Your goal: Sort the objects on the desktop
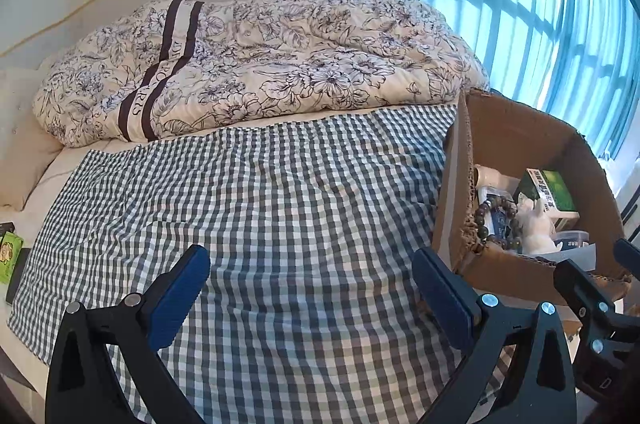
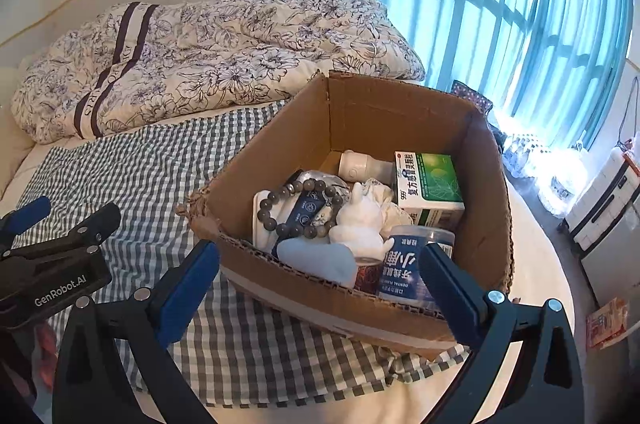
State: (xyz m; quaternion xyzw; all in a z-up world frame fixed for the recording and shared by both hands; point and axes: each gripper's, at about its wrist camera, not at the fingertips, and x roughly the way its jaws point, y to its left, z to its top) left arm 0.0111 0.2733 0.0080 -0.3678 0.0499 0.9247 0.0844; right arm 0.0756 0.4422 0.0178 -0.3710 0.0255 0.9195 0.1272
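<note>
An open cardboard box point(image 2: 380, 115) stands on the checked cloth point(image 2: 160, 175) at the right of the bed. Inside it lie a dark bead bracelet point(image 2: 310, 232), a white figurine point(image 2: 360, 220), a green medicine box point(image 2: 430, 179), a white bottle point(image 2: 358, 163), a floss jar point(image 2: 408, 264) and a pale blue cloth point(image 2: 316, 258). My right gripper point(image 2: 320, 256) hangs open just before the box's near wall, holding nothing. My left gripper point(image 1: 310, 264) is open over bare checked cloth point(image 1: 260, 203), left of the box point(image 1: 516, 135).
A crumpled floral duvet point(image 1: 260, 63) fills the far half of the bed. A green packet point(image 1: 8, 256) lies at the left edge. Blue curtains point(image 2: 500, 3) cover the window on the right; below them a white appliance point(image 2: 604, 216) and an orange packet point(image 2: 604, 322) sit on the floor.
</note>
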